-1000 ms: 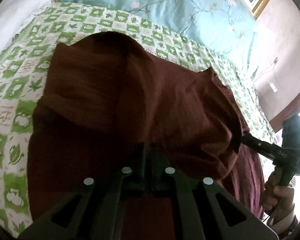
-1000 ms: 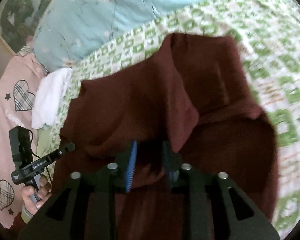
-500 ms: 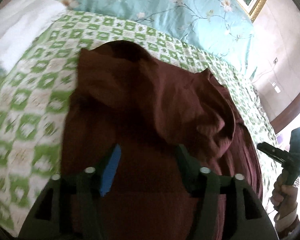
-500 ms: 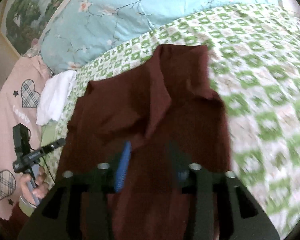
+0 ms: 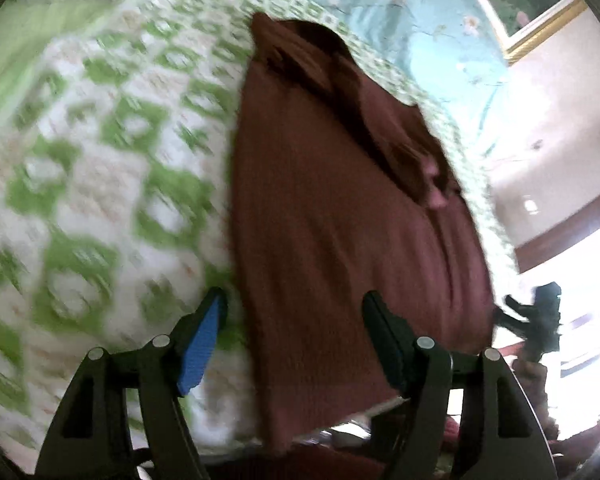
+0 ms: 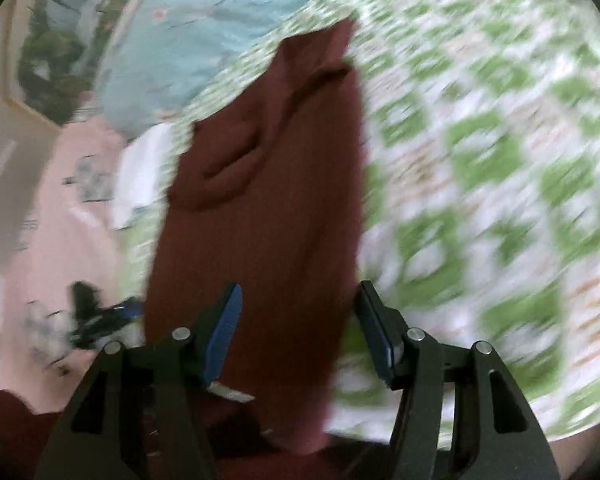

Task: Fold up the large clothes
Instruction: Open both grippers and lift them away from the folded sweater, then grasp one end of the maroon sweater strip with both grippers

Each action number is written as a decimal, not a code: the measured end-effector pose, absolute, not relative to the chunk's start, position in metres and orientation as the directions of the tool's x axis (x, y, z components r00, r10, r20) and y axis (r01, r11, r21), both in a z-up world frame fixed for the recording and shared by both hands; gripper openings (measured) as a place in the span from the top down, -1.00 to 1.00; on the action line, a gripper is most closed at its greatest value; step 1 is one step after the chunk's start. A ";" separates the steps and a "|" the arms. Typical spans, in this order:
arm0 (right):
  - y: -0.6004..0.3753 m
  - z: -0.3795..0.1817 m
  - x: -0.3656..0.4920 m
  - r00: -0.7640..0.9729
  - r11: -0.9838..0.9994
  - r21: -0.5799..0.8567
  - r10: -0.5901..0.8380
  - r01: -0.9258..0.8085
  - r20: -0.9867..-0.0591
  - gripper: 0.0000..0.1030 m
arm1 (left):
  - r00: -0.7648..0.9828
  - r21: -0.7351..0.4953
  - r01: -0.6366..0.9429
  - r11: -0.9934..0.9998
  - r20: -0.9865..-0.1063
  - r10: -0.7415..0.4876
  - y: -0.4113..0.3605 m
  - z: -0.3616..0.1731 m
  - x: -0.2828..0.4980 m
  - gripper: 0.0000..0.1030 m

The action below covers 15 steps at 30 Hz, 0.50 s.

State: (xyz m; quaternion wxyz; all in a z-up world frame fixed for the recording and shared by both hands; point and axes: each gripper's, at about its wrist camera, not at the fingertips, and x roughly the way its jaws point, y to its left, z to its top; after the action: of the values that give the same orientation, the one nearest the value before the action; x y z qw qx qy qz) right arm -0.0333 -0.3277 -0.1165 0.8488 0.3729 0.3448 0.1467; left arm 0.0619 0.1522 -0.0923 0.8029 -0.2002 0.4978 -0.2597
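Maroon garment [image 5: 340,240] lies folded lengthwise on the checked bedspread [image 5: 100,168].
Our left gripper [image 5: 296,320] and right gripper [image 6: 298,316], jaws just opened and empty, flank its near end; its long axis runs away from us.

Maroon garment [image 5: 340,220] lies on green-checked bed [image 5: 100,160].

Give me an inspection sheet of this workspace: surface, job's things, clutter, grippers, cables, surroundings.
Surface: bed under a green-and-white checked cover.
Job's things: maroon garment lying on the cover as a long strip, near end hanging off the bed edge.
Clutter: white cloth beside the garment.
Grippers: left gripper and right gripper both open, jaws just opened, gripping nothing.
Cables: nothing seen.
Surroundings: light blue floral bedding, gold-framed picture, pink bedding.
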 end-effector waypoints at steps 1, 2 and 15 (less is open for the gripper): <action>-0.320 -0.117 -0.033 0.709 0.683 0.730 0.522 -0.015 -0.474 -0.15 | 0.365 -0.586 0.227 0.778 -0.689 -0.626 0.150 -0.093 0.058 -0.33; -0.315 -0.117 -0.034 0.706 0.691 0.723 0.527 -0.031 -0.474 -0.13 | 0.365 -0.582 0.240 0.777 -0.687 -0.628 0.148 -0.094 0.054 -0.31; -0.300 -0.125 -0.035 0.689 0.721 0.691 0.528 -0.054 -0.497 0.89 | 0.342 -0.554 0.321 0.768 -0.688 -0.640 0.133 -0.096 0.041 0.89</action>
State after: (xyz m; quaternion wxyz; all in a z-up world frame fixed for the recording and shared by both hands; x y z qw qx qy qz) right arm -0.0349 -0.3002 -0.1253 0.8566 0.3325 0.3562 0.1698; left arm 0.0408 0.1334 -0.0964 0.8030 -0.1626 0.4892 -0.2991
